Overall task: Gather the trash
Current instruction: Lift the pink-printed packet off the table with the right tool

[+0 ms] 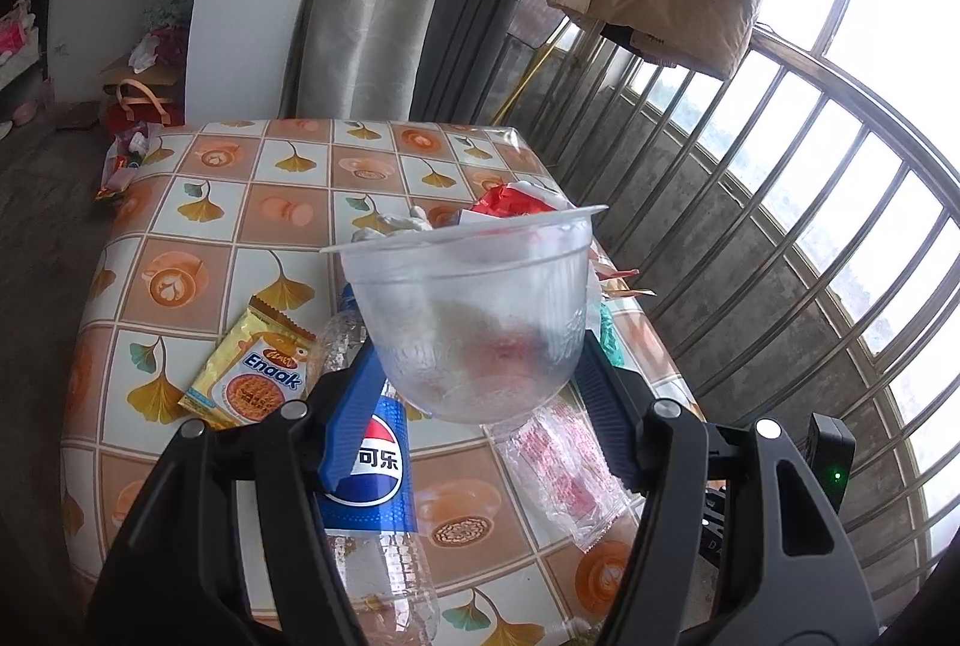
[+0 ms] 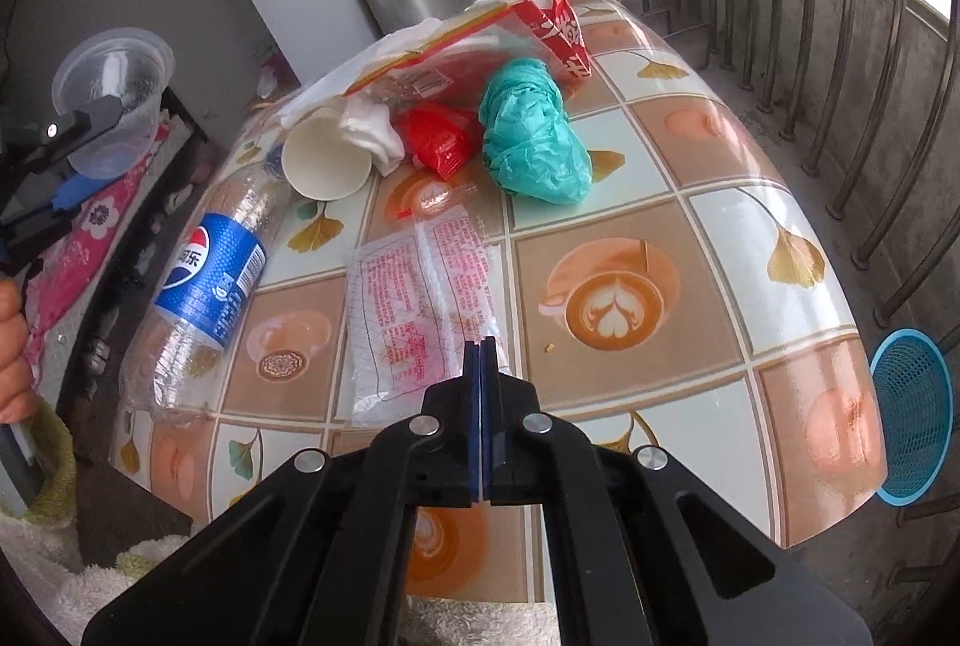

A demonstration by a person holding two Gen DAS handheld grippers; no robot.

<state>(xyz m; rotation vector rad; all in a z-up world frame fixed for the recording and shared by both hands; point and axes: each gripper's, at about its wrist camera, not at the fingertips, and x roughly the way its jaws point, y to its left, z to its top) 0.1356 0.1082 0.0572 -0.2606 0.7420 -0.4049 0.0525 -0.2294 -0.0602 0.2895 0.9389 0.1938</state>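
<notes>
My left gripper [image 1: 480,382] is shut on a clear plastic cup [image 1: 474,310] and holds it above the patterned table [image 1: 198,250]; the cup also shows at the far left of the right wrist view [image 2: 114,99]. My right gripper [image 2: 482,364] is shut and empty, just above a clear wrapper with red print [image 2: 420,310]. An empty Pepsi bottle [image 2: 204,280] lies at the table's left side. Beyond are a white paper cup [image 2: 327,159], tissue [image 2: 372,129], a red wrapper [image 2: 441,138], a teal plastic bag [image 2: 534,135] and a red-and-clear packet [image 2: 510,39].
A yellow Enaak biscuit wrapper [image 1: 252,370] lies left of the bottle [image 1: 375,472]. A blue mesh basket [image 2: 912,400] stands on the floor right of the table. A metal railing [image 2: 840,45] runs close behind. More wrappers [image 1: 123,159] lie at the table's far left corner.
</notes>
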